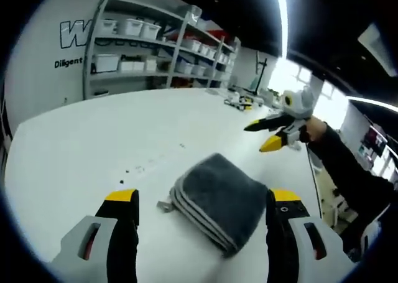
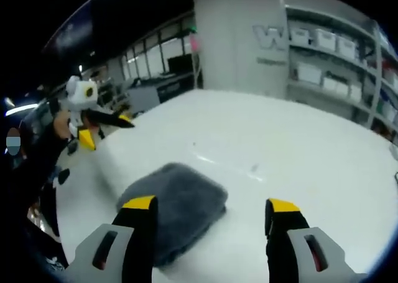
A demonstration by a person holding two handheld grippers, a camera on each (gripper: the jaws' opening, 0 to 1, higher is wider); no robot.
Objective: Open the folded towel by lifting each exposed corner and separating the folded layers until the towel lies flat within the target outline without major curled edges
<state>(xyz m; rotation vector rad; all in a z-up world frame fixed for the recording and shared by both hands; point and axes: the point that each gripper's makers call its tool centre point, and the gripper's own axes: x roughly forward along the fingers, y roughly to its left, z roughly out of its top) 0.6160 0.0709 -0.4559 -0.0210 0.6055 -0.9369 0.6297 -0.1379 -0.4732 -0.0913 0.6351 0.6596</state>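
— Where is the towel?
— The folded dark grey plush towel (image 1: 217, 199) lies on the white tabletop (image 1: 93, 140), its stacked layers facing the left gripper (image 1: 204, 209).

— And the jaws?
— The left gripper hangs above the tabletop, jaws apart, holding nothing. The right gripper (image 2: 211, 216) hangs beside the towel (image 2: 174, 202), jaws likewise spread and empty.

— Behind?
— Grey metal shelves with white bins (image 1: 158, 46).

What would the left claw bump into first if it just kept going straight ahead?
Probably the folded grey towel on the white table: it lies just ahead between the open left claw tips. Depth is uncertain.
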